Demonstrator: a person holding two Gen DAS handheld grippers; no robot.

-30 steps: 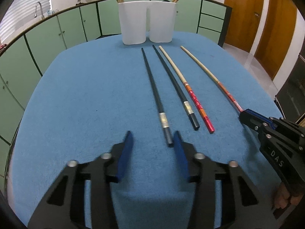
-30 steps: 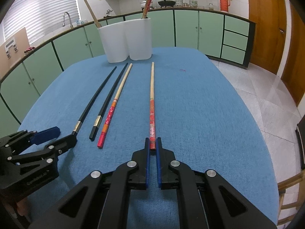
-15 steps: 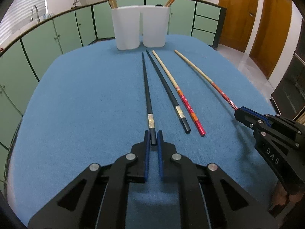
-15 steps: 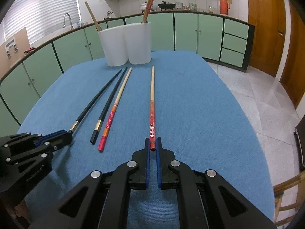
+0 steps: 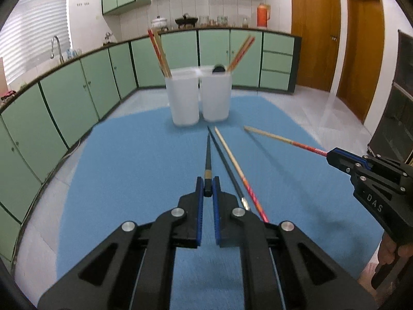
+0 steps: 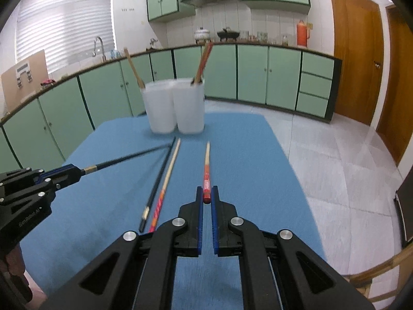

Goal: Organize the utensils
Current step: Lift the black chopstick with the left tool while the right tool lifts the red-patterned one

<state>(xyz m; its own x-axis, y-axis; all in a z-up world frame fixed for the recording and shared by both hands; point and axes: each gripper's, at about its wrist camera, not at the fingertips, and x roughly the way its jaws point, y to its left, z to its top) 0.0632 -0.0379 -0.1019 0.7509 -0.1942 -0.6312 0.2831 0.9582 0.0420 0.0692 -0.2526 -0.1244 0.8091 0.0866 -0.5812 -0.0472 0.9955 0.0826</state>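
Observation:
My left gripper is shut on the butt end of a black chopstick, lifted off the blue table; it shows at the left in the right wrist view as the left gripper with the black chopstick. My right gripper is shut on the red end of a wooden chopstick, also raised; the left wrist view shows this right gripper holding the wooden chopstick. A second black chopstick and a second red-ended wooden chopstick lie on the cloth.
Two white cups stand side by side at the table's far end, each with chopsticks leaning in it. Green cabinets curve behind, wooden doors at the right. A hand grips the right tool's handle.
The left jaws closed on the black chopstick's end. Both grippers then rose, each lifting its chopstick off the cloth, and the view tilted up toward the cups.

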